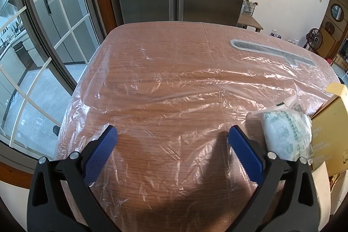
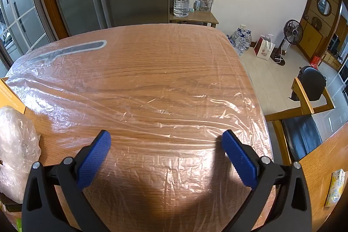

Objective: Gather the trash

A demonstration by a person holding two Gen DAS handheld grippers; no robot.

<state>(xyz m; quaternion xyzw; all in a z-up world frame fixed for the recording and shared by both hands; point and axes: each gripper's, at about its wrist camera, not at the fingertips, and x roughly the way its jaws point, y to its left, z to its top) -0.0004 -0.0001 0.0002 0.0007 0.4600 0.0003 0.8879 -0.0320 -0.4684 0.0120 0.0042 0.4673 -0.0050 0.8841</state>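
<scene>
Left wrist view: left gripper (image 1: pixel 171 134) hovering released; crumpled plastic bag (image 1: pixel 287 134) lying lower right, just beside it. Right gripper (image 2: pixel 165 138) also gaping, bag at its lower left.

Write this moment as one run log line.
left gripper: open, empty | right gripper: open, empty | printed bag: on table, beside box, untouched | step: nothing grasped yet
</scene>
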